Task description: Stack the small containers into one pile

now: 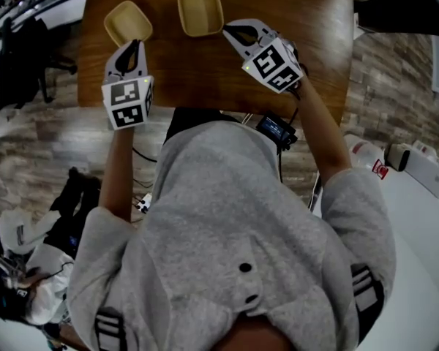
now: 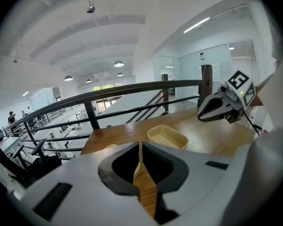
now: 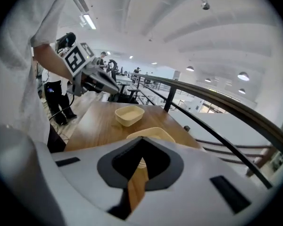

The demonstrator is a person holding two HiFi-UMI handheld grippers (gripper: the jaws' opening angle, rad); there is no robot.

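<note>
With fingers [image 2: 114, 175] of left gripper [image 1: 135, 44] and right gripper [image 1: 229, 29] closed tight on nothing, open one pair, pinch the rim of the left container [image 1: 128, 23] on the worktop [image 1: 205, 75], lift level, nest squarely into the right container [image 1: 200, 9] nearby.

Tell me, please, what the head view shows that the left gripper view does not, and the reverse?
Only the head view: the person's grey top, the patterned floor and the marker cube on the left gripper. Only the left gripper view: that gripper's jaws shut on nothing, the dark railing and the ceiling lamps. Both: the wooden table, the left container and the right container on it, and the right gripper.
</note>
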